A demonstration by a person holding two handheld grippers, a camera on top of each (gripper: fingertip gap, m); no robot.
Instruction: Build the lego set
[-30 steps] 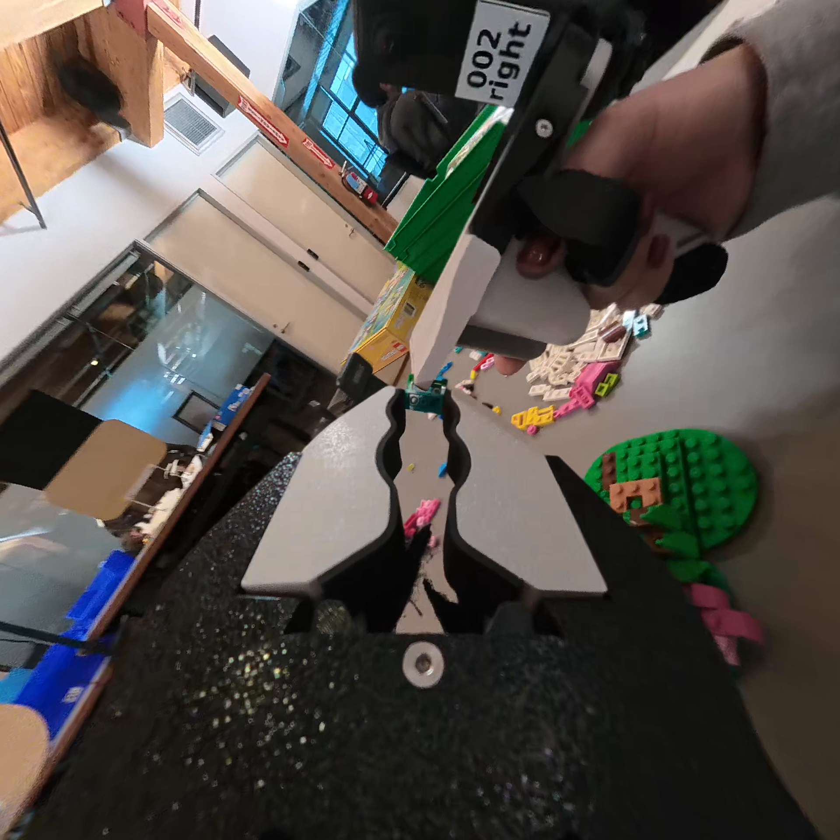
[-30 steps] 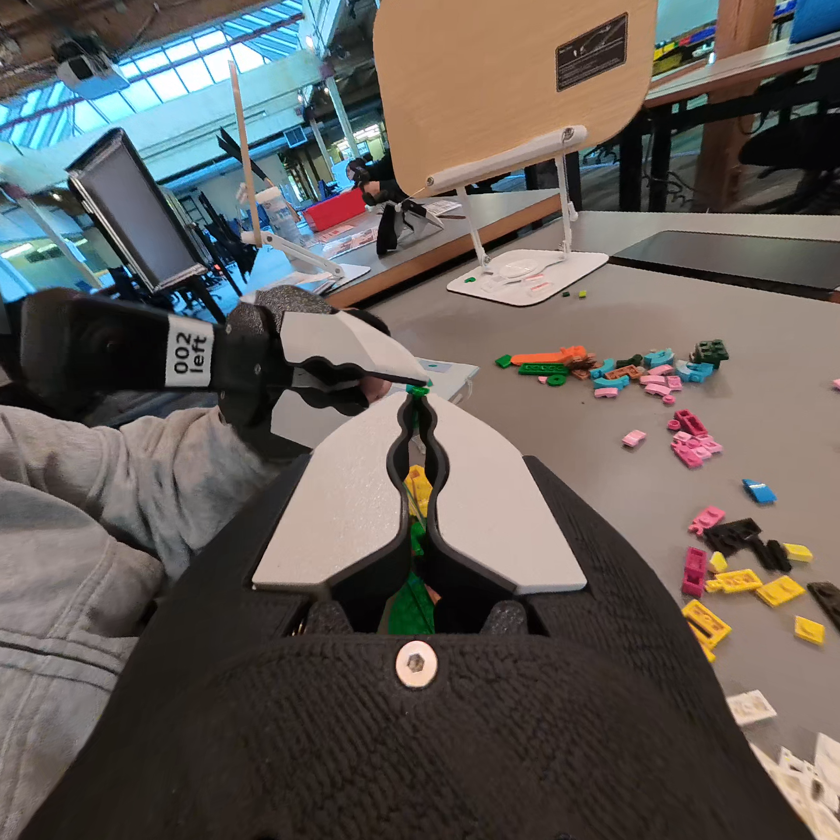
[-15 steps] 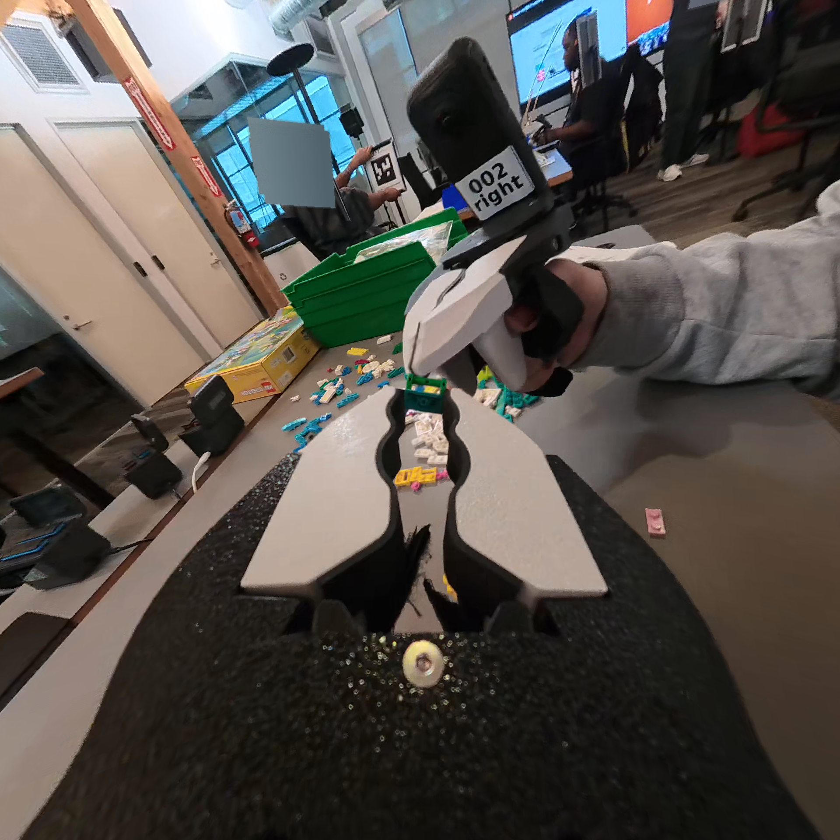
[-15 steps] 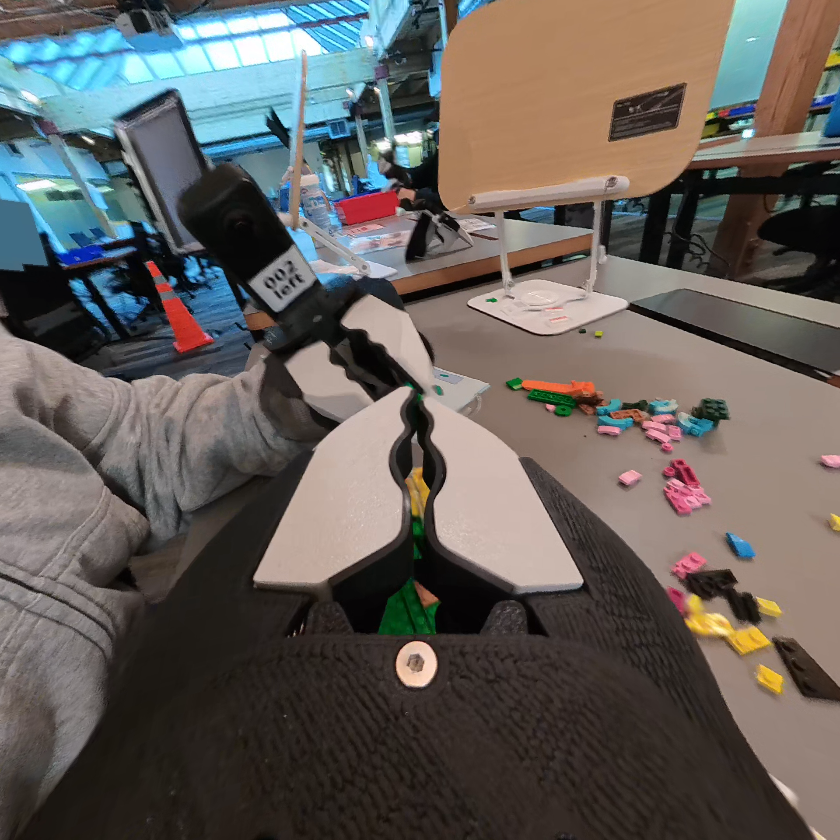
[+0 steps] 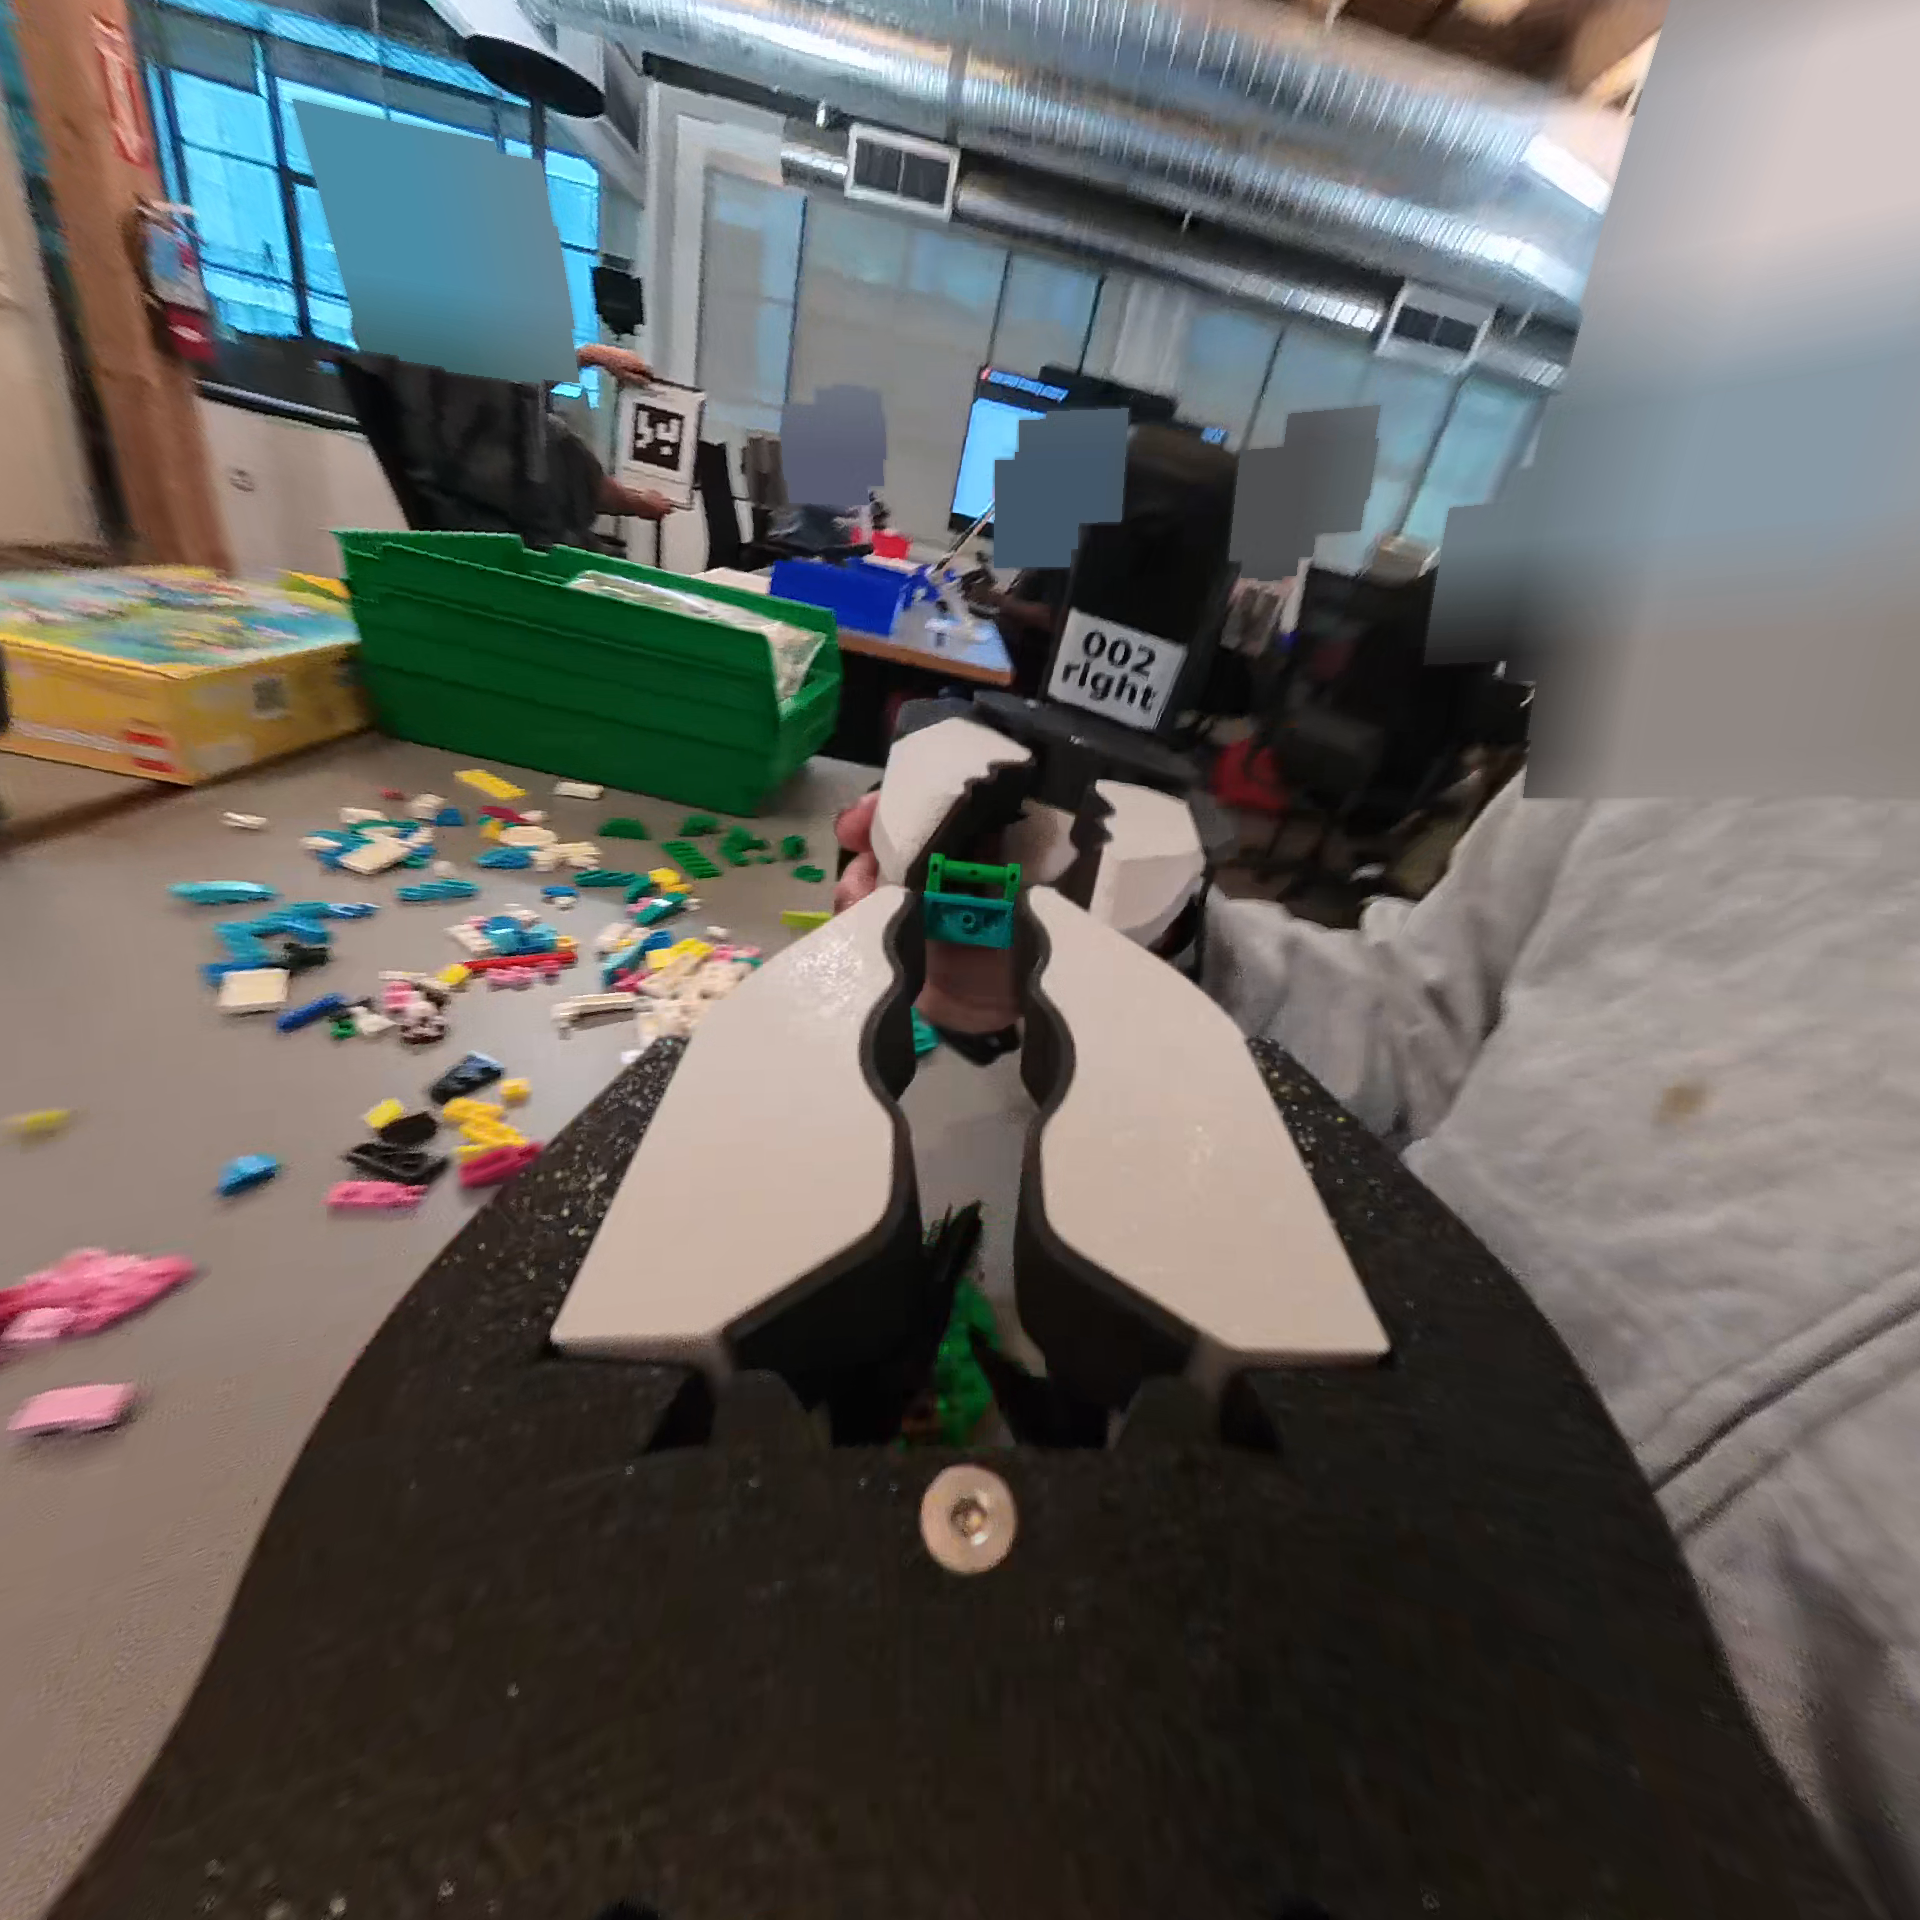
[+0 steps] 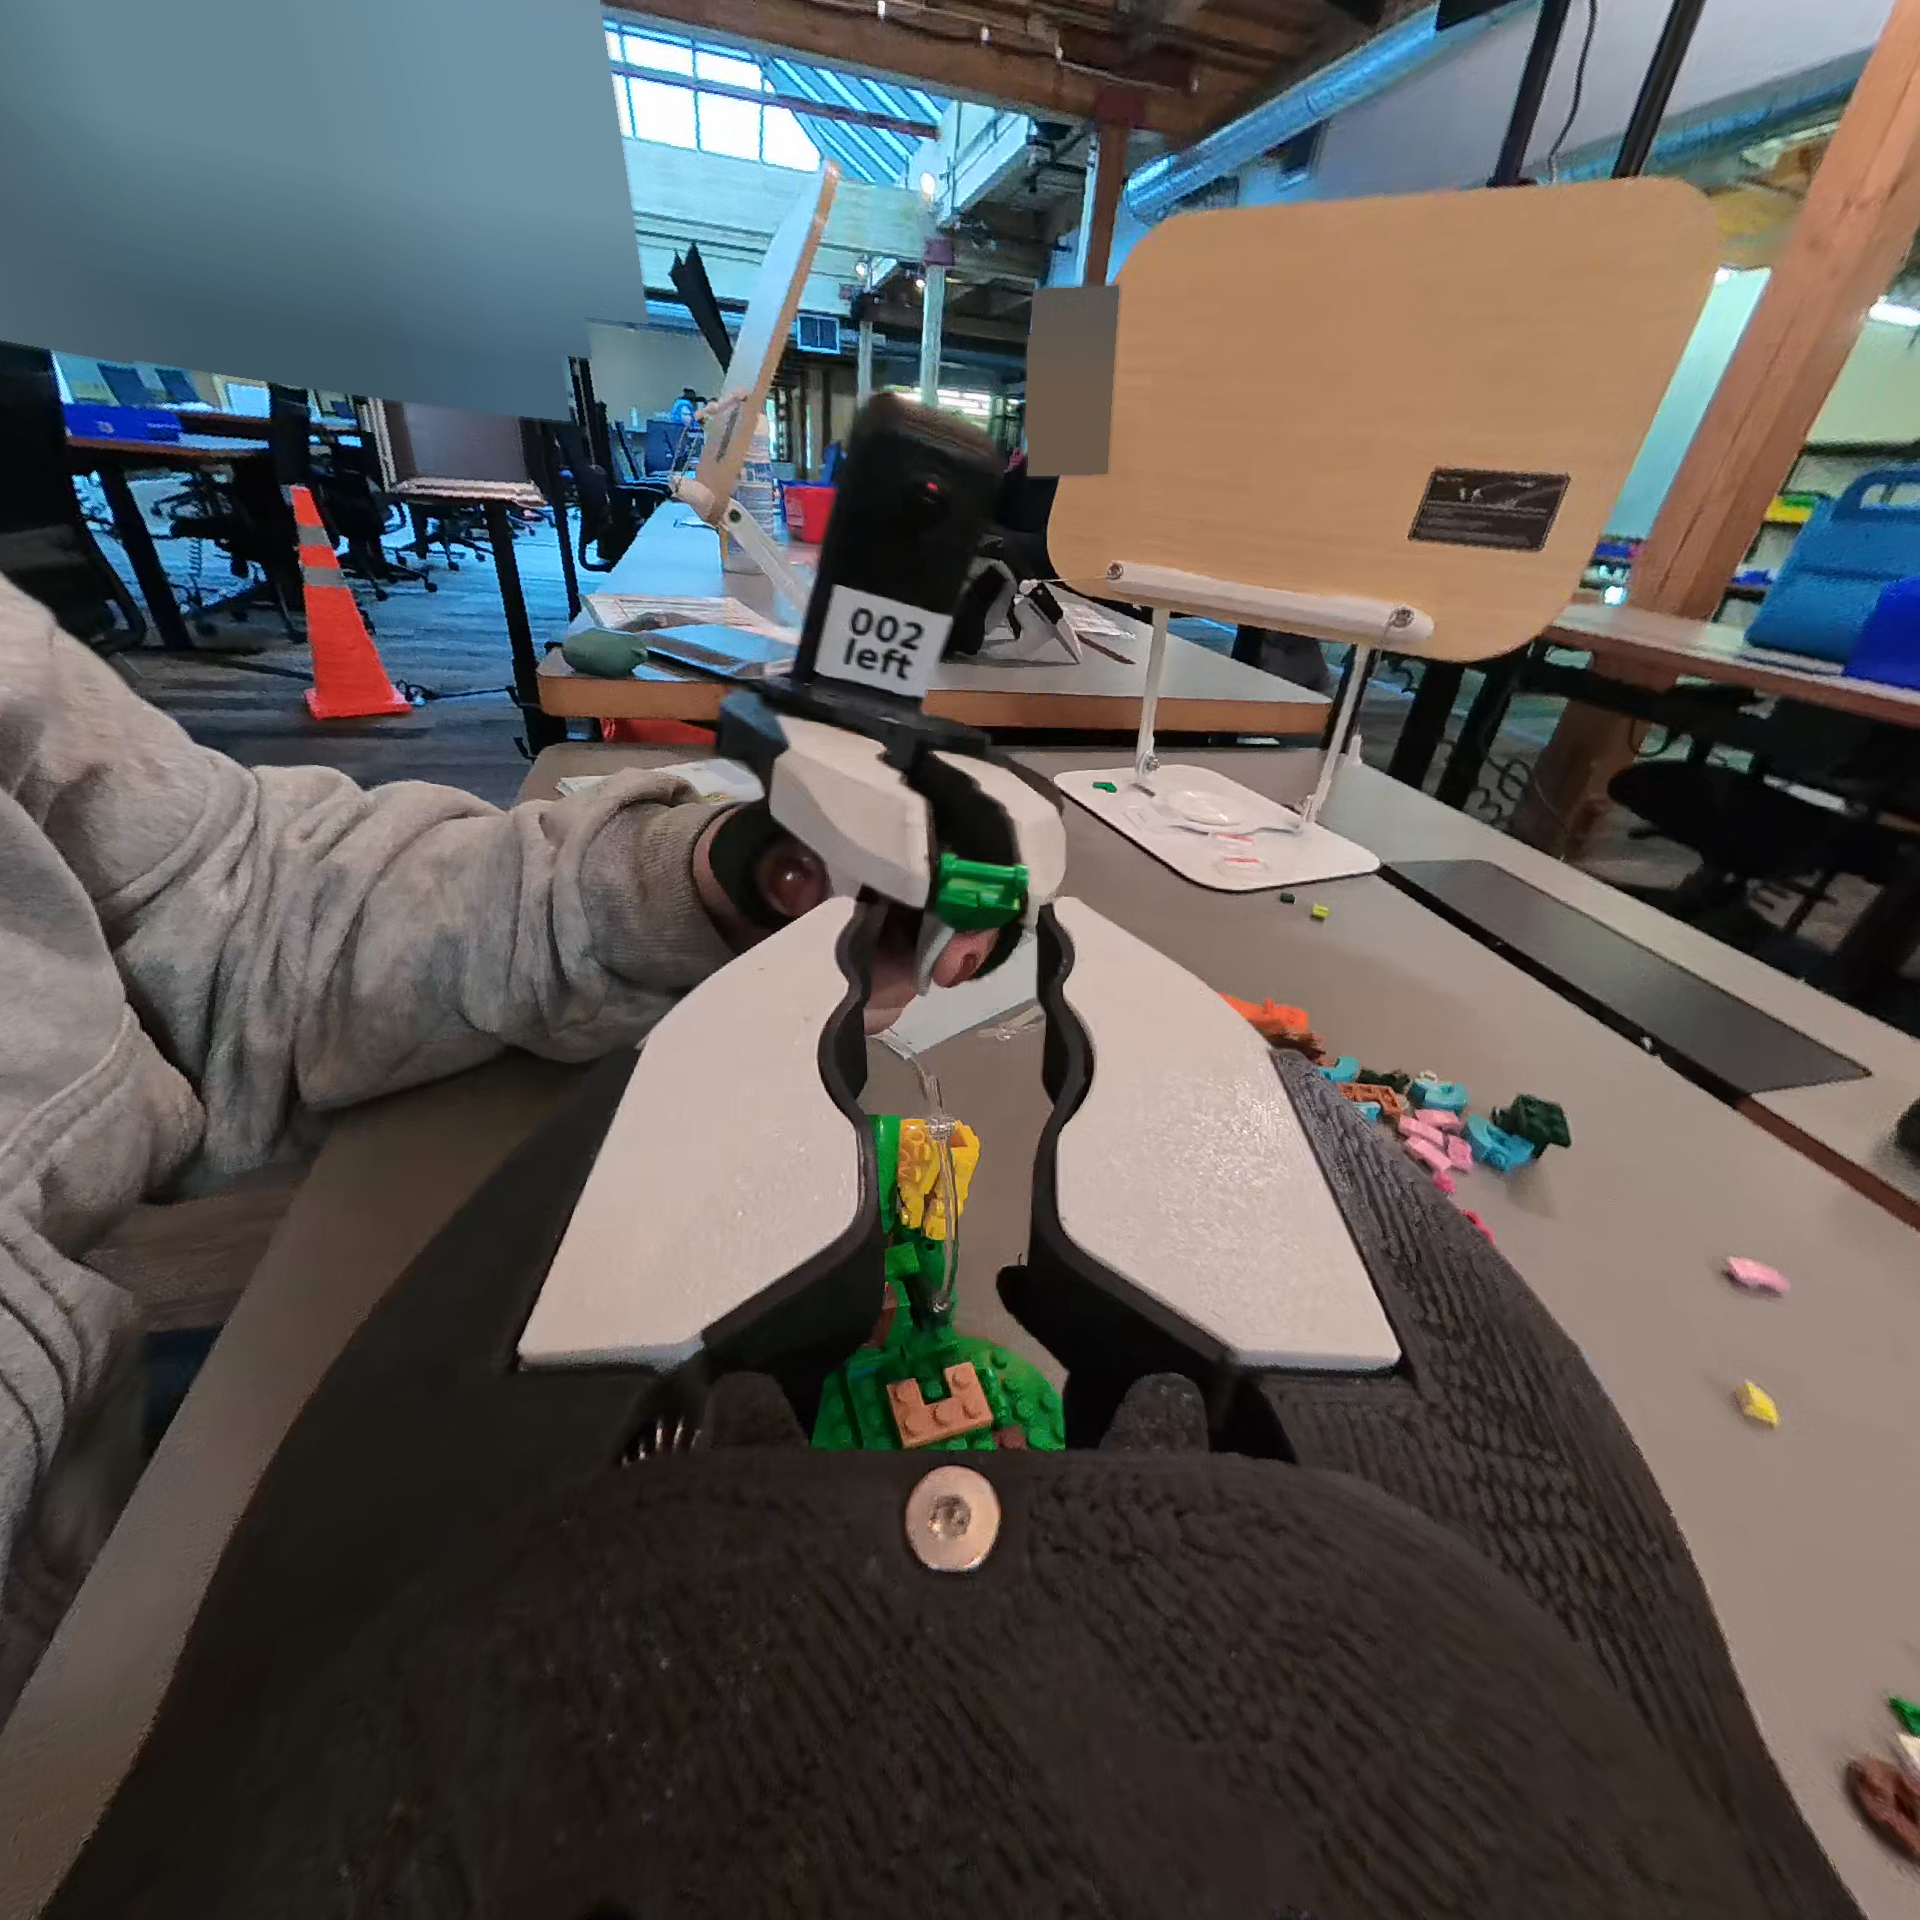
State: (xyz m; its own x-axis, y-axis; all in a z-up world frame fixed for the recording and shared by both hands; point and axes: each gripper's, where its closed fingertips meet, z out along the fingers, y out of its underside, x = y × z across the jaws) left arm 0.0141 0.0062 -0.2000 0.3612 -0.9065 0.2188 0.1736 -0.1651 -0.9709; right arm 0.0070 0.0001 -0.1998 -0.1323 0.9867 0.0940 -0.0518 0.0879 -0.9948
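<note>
Landmark: green and teal brick piece (image 5: 968,906), held up over the grey tabletop (image 5: 156,1039).
Left hand-held gripper (image 5: 968,914): narrowly parted, both fingertips pressed on the sides of the brick piece, teal part low, green clip on top.
Right hand-held gripper (image 6: 948,914): jaws parted wide and bare, facing the brick piece, its fingertips either side of it, not pressing.
Loose bricks (image 5: 499,935): scattered on the tabletop left of the brick piece.
Green bin (image 5: 582,665): behind the loose bricks.
Green model (image 6: 935,1392): on the tabletop below the brick piece.
Wooden board on a stand (image 6: 1351,416): beyond the brick piece, to its right.
</note>
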